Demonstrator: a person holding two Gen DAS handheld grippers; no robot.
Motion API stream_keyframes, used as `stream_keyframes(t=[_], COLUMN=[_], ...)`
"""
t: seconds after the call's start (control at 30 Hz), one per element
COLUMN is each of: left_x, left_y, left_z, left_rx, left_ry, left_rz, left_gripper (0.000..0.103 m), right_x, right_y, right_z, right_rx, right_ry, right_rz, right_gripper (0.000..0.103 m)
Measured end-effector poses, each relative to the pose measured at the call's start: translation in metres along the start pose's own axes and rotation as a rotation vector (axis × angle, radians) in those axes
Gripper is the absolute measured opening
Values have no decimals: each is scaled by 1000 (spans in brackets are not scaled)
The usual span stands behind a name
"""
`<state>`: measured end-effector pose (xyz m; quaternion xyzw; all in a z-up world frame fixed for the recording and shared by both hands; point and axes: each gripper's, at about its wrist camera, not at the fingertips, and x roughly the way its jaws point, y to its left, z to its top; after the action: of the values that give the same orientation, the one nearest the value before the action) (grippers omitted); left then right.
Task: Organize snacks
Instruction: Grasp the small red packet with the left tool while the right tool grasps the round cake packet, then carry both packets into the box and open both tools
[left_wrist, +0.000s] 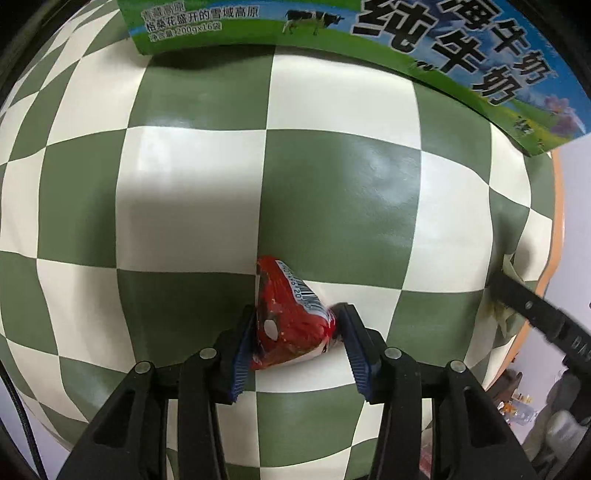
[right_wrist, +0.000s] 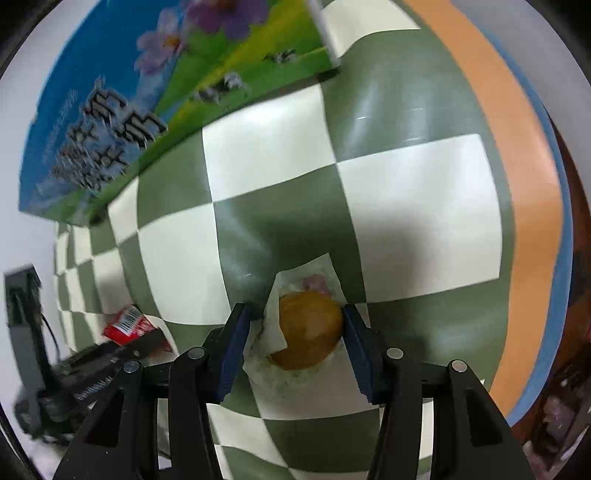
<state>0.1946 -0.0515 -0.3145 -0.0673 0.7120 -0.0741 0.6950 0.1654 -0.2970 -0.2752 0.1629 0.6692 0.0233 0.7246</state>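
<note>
In the left wrist view, my left gripper is shut on a red snack packet with a barcode, held just over the green-and-white checkered tablecloth. In the right wrist view, my right gripper is shut on a clear-wrapped round yellow pastry, low over the cloth. The red packet and the left gripper's body also show at the lower left of the right wrist view. A milk carton box stands at the far side; it also shows in the right wrist view.
The table's orange edge runs along the right. The other gripper's black finger enters at the right of the left wrist view. Room clutter lies beyond the table edge at lower right.
</note>
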Motion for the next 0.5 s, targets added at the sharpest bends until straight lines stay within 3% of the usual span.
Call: stream_keyframes(t=[0.2,0.5], left_x=[-5,-65], left_y=[-4,-12], left_z=[-6,0], left_rx=[16,61], left_ry=[-21,-117], left_rz=[19,-45], left_gripper=[40,38], right_x=[-3,-44], right_y=[12,27], right_z=[-15,-21], right_rx=[-82,-103], right_ry=[-63,-138], right_rz=[-54,47], right_gripper=[46,45])
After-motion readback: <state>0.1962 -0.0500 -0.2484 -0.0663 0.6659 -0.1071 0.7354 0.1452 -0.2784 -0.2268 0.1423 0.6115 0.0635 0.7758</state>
